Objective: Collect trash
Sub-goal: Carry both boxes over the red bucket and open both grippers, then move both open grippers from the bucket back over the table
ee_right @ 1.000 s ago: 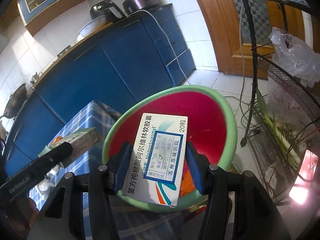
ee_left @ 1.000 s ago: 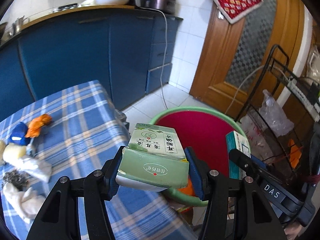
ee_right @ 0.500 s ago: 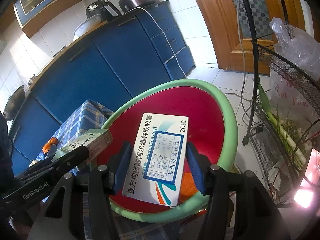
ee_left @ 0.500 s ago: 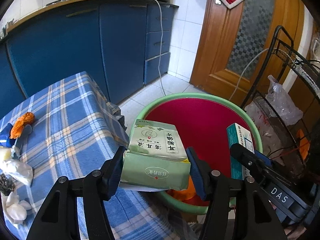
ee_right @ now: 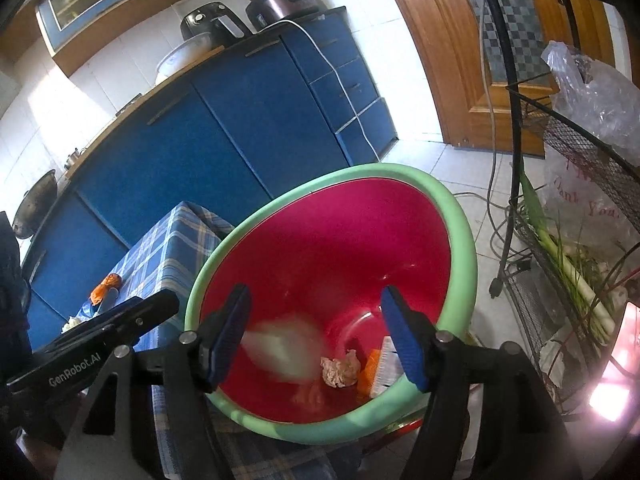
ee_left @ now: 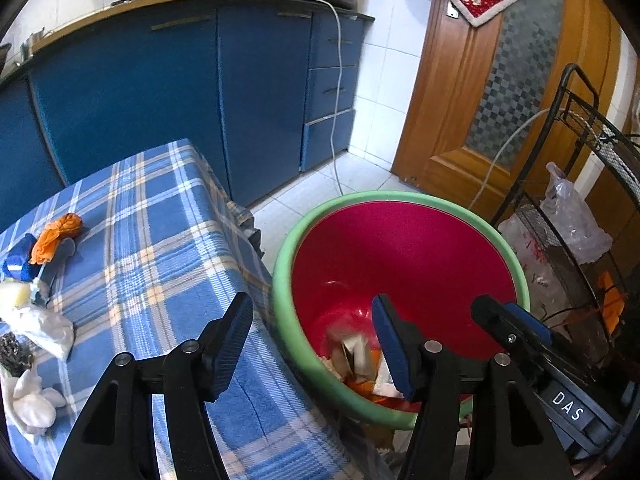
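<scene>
Both tools hang over the basin with nothing between their pads: my left tool (ee_left: 312, 342) stands apart and bare, and my right tool (ee_right: 316, 334) is wide too, its jaws having just been opening with nothing left in them. A pale blur (ee_right: 286, 350) shows between the right pads, lower down inside the basin; I take it for a carton tumbling, though the smear is too soft to be sure.

Just past the fingers, the red basin with the green rim (ee_left: 516, 276) sits off the table's corner, lower than the tabletop. At its bottom lie crumpled paper (ee_right: 340, 368), something orange, and cartons (ee_left: 356, 354).

What is left to collect lies the other way. On the blue plaid table (ee_left: 160, 240), to the left of my left tool and farther from the basin, I see a white wad (ee_left: 34, 402) nearest, then a dark scrap at the edge of view, a clear wrapper (ee_left: 44, 330), a pale lump, a blue piece (ee_left: 18, 258) and an orange twist (ee_left: 56, 234) farthest. They run in a loose line along the table's left side, away from me.

My left hand is plainly the nearer one; the right tool sits beyond the basin's far side from that pile. So I judge the coming move to be a swing of the left tool leftward, starting with the white wad.
</scene>
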